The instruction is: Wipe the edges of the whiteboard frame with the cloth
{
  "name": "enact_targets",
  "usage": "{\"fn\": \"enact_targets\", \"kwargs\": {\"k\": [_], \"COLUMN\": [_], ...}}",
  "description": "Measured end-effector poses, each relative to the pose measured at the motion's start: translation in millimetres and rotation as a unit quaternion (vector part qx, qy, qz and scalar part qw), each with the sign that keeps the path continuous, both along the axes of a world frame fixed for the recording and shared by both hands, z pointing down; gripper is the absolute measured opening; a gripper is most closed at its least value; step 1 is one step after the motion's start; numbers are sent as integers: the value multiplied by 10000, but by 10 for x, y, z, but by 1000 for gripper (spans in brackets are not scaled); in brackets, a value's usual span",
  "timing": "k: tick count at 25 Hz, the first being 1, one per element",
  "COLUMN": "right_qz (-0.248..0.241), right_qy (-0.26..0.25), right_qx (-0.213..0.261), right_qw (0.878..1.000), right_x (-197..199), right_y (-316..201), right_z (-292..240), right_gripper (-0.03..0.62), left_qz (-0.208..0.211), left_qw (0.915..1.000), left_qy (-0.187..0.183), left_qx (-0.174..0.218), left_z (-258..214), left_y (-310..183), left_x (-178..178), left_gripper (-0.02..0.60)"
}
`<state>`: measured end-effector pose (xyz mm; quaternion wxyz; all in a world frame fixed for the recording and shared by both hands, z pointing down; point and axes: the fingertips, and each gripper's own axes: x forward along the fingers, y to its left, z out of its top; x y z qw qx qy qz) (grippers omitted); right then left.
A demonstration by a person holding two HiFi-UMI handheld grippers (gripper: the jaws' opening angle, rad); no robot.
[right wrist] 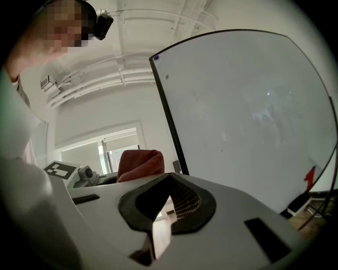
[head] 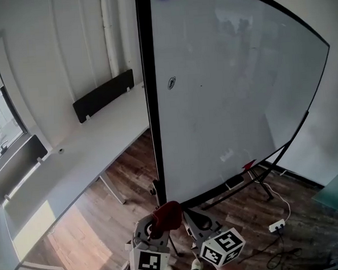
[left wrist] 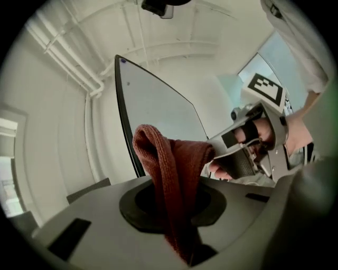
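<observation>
The whiteboard stands upright on a wheeled stand, its black frame's left edge running down toward me. My left gripper sits low in the head view, just below the board's bottom left corner, shut on a dark red cloth. In the left gripper view the cloth sticks up folded from between the jaws of the left gripper, with the frame's edge behind it. My right gripper is beside the left one, its jaws meeting at the tips with nothing held. The cloth shows to its left.
A long white desk with black panels runs along the wall at left. The stand's black legs, a power strip and a cable lie on the wood floor at right. A window is far left.
</observation>
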<state>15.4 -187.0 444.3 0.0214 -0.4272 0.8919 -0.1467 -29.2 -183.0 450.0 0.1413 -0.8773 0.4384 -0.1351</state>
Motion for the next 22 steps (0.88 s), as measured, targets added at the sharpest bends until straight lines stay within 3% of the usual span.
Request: {"fn": "enact_targets", "kwargs": {"k": [3,7,22], "right_qz": [-3,-113,-447], "right_qy": [2,115,169], "right_qx": [61,152,339], "right_qw": [10000,9998,9983], "right_x": [18,29,14], "right_y": [10,28,-47], "right_z": [-52,-132,-421], "right_gripper": [2,2,2], "left_qz": [-60,-105,-175], "left_qw": [9978,9949,9919], "left_qy": [598,889,1192], "left_qx": [-288,-456,-406], "left_z": [-63,-145,-328], "left_y": [31,14,-75], "left_x": [-9,33,84], "left_gripper": [69,68,67]}}
